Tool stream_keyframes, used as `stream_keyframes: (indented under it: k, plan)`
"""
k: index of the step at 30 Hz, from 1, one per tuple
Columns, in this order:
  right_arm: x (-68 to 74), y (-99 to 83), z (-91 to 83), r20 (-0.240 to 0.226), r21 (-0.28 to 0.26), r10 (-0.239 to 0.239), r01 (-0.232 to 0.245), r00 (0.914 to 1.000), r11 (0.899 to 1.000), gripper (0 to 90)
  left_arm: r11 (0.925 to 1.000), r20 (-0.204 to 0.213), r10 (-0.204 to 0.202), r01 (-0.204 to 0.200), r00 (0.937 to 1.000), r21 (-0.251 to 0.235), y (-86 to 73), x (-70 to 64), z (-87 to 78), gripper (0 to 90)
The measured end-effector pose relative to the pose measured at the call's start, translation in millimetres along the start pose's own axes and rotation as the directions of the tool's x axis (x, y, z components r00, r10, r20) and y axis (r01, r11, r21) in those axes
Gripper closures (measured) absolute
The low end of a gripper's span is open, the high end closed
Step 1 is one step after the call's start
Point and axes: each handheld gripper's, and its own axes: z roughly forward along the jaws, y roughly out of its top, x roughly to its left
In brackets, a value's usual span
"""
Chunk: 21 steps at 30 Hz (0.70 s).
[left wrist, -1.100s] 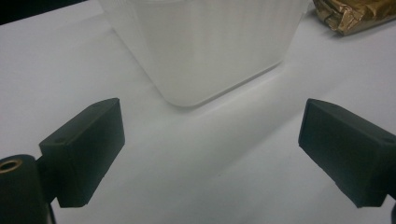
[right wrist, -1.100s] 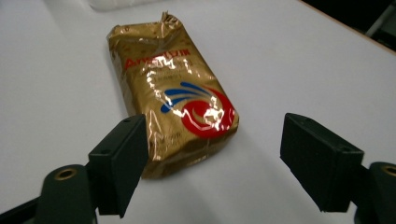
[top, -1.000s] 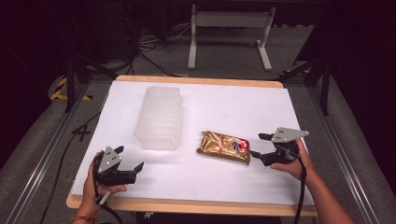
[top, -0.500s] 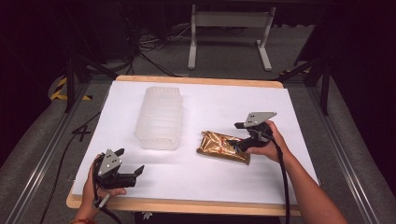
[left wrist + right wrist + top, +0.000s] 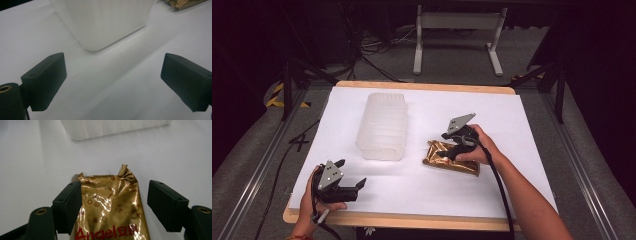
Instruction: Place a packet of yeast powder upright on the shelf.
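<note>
Right hand-held gripper (image 5: pixel 113 207), jaws apart, straddles the gold packet (image 5: pixel 110 207); left hand-held gripper (image 5: pixel 112 82) gapes.

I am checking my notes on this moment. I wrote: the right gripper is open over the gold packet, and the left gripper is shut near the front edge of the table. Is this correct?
Not quite. The left gripper is open, not shut: the left gripper view shows its jaws wide apart over bare white table. The rest stands: the right gripper is open over the gold packet, and the left one sits near the front edge.
</note>
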Motion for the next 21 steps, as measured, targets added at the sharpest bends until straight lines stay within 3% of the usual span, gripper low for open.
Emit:
stream_keyframes:
  k: [2, 7, 8, 13, 15, 18, 21]
  plan:
    - [0.0, 2.7, 7.5, -0.038, 0.012, 0.007, -0.007, 0.9992, 1.000, 28.1, 1.0000, 0.000, 0.004, -0.004, 1.0000, 0.002, -0.2, -0.2, -0.2, 7.2]
    - [1.5, 7.9, 21.3, -0.039, 0.052, -0.012, 0.014, 0.9992, 0.999, 24.0, 0.9999, -0.004, 0.010, -0.010, 0.9999, 0.007, -1.0, -1.0, -0.4, 7.2]
    - [-0.8, 9.9, 27.4, -0.057, 0.060, -0.001, 0.004, 0.9984, 0.998, 23.3, 0.9999, -0.004, 0.010, -0.010, 0.9999, 0.007, -0.9, -1.0, -0.3, 7.2]
    - [-3.0, 14.2, 38.9, -0.040, 0.104, -0.003, 0.007, 0.9992, 0.995, 20.7, 0.9995, -0.015, 0.029, -0.028, 0.9995, 0.010, -0.5, -1.4, -2.4, 7.2]
    - [-5.4, 14.7, 42.4, -0.063, 0.116, 0.011, -0.004, 0.9980, 0.993, 20.2, 0.9997, -0.014, 0.023, -0.022, 0.9996, 0.008, -1.1, 0.0, -2.3, 7.2]
    - [-8.9, 15.9, 43.4, -0.054, 0.120, 0.027, -0.021, 0.9982, 0.993, 19.0, 0.9998, -0.014, 0.020, -0.020, 0.9997, 0.007, -1.4, 0.6, -2.4, 7.2]
    - [-15.9, 14.6, 47.1, -0.079, 0.160, 0.067, -0.053, 0.9946, 0.986, 17.5, 0.9997, -0.010, 0.023, -0.023, 0.9997, 0.009, -1.3, -0.1, -1.9, 7.2]
